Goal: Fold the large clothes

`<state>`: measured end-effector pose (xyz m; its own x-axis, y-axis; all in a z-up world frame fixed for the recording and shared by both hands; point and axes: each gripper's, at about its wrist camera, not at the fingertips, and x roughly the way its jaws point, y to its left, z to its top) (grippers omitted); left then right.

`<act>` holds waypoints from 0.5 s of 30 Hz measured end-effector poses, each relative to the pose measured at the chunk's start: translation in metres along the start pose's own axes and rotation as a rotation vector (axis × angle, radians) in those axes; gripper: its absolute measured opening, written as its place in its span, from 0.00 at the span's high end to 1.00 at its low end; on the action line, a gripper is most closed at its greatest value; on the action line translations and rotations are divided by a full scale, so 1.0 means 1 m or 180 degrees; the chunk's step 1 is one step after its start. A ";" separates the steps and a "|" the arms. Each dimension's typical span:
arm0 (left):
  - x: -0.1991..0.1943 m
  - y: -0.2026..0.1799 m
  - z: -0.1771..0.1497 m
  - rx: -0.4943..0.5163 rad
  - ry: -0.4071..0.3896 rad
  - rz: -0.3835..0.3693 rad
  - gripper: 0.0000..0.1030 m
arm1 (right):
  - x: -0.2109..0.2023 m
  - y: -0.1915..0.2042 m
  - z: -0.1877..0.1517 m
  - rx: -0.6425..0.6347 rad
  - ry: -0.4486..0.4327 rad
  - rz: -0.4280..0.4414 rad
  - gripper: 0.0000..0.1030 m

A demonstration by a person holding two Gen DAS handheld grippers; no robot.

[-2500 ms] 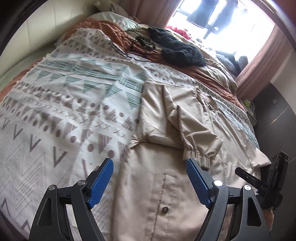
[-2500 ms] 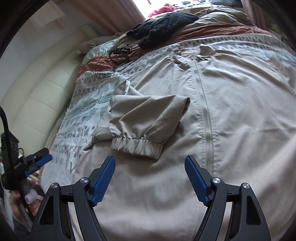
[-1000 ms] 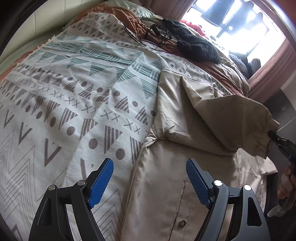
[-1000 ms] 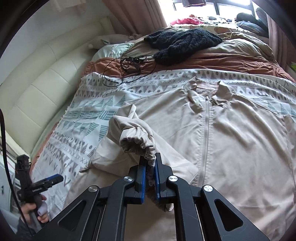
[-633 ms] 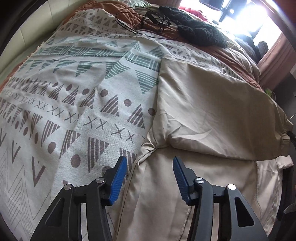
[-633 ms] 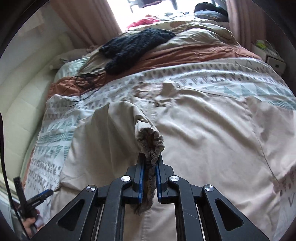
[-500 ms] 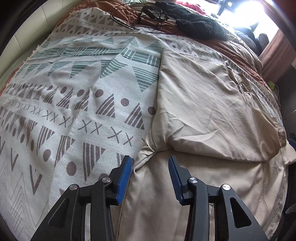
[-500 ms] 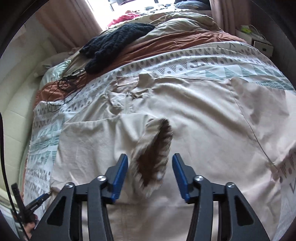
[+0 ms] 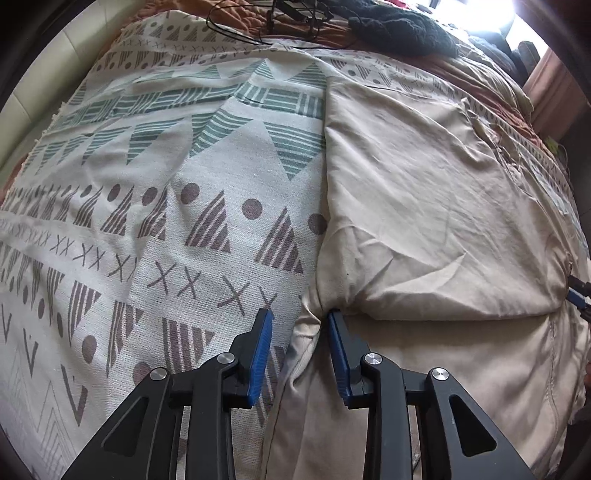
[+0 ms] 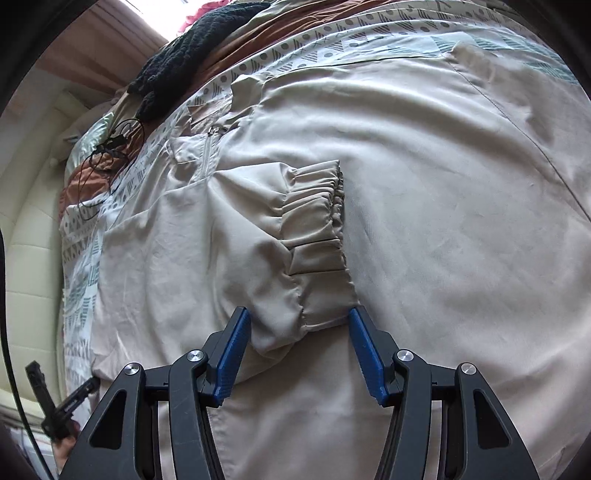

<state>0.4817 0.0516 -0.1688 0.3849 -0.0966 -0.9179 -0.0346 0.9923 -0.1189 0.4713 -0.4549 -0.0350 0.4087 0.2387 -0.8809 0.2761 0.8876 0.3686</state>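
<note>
1. Looking along the left gripper (image 9: 300, 325), a beige jacket (image 9: 436, 206) is seen spread on a patterned bedspread (image 9: 155, 192), covering the right half of the left wrist view.
2. A sleeve (image 9: 424, 236) is seen folded across the jacket's body, its lower edge running rightward from the armpit.
3. The left gripper's jaws are closing at a narrow gap, with the bunched fabric of the armpit lying between the blue pads (image 9: 260, 354); the right pad is seen touching the fabric, but a firm pinch by both pads is not shown.
4. A black knitted garment (image 9: 402, 27) and a tangle of black cable (image 9: 273, 18) are seen at the far end of the bed, on a rust-coloured cover (image 9: 476, 79).
5. In the right wrist view, the sleeve's gathered elastic cuff (image 10: 317, 236) is seen lying flat on the jacket's front, just beyond the right gripper (image 10: 299, 325).
6. The right gripper's jaws are held moderately wide apart; the cuff's near corner lies between the blue pads (image 10: 364, 350) and nothing is gripped.
7. The jacket's zipper (image 10: 206, 155) and collar are seen to the upper left of the cuff.
8. The left gripper is glimpsed at the lower left edge of this view, held in a hand (image 10: 66, 448).
</note>
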 end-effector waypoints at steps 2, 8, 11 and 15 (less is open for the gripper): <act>-0.002 0.007 0.003 -0.0082 -0.0033 0.0068 0.69 | 0.003 0.001 0.002 -0.0008 -0.0034 0.0006 0.51; -0.008 0.020 0.000 -0.0137 -0.0047 0.0107 0.69 | 0.007 0.014 0.002 -0.0170 -0.0037 -0.0016 0.67; -0.018 0.028 0.000 -0.0229 -0.0064 0.0153 0.69 | 0.006 0.013 0.003 -0.0194 -0.0127 -0.0099 0.82; -0.039 0.036 0.005 -0.0389 -0.0137 0.0146 0.69 | 0.007 0.009 0.011 -0.0108 -0.0159 -0.0142 0.89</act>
<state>0.4700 0.0919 -0.1356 0.4193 -0.0452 -0.9067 -0.1643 0.9785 -0.1248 0.4867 -0.4497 -0.0347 0.4398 0.1794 -0.8800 0.2657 0.9100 0.3183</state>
